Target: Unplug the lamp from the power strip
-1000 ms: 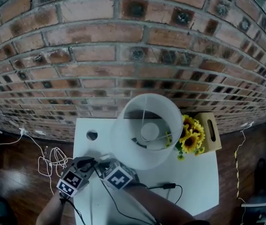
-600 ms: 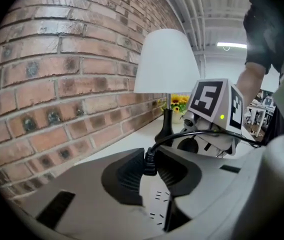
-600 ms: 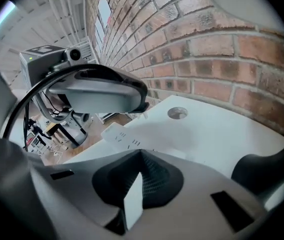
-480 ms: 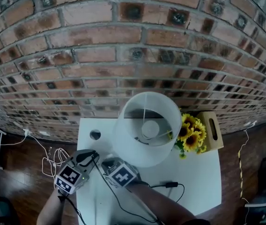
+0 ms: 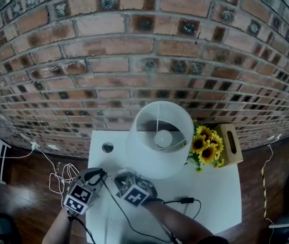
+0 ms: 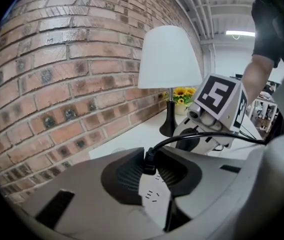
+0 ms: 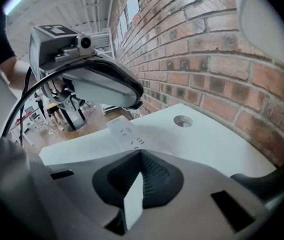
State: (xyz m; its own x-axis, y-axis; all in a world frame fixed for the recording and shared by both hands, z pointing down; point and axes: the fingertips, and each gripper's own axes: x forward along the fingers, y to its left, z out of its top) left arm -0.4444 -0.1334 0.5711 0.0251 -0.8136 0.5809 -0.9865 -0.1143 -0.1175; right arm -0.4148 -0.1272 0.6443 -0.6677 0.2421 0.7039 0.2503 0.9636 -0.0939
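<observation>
Plug point(image 6: 148, 165): lower centre of the left gripper view, long axis upright, cord point(image 6: 197, 138) leaving its top and arcing to the right edge. Left hand-held gripper point(image 6: 152, 159) is clamped on it. White power strip point(image 6: 154, 196) lies just below; we cannot tell whether the pins are clear. Right hand-held gripper point(image 7: 141, 159) pinches the power strip's near end, and its long axis runs toward the upper left across the worktop point(image 7: 202, 144). Lamp point(image 6: 169, 59) stands beyond, upper centre.

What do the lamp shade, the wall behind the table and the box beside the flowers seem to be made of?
Lamp shade: probably matte white fabric or plastic; smooth, no shine.
Wall: rough red-brown brick with paler mortar lines.
Box: seemingly pale unpainted wood; tan and dull.
</observation>
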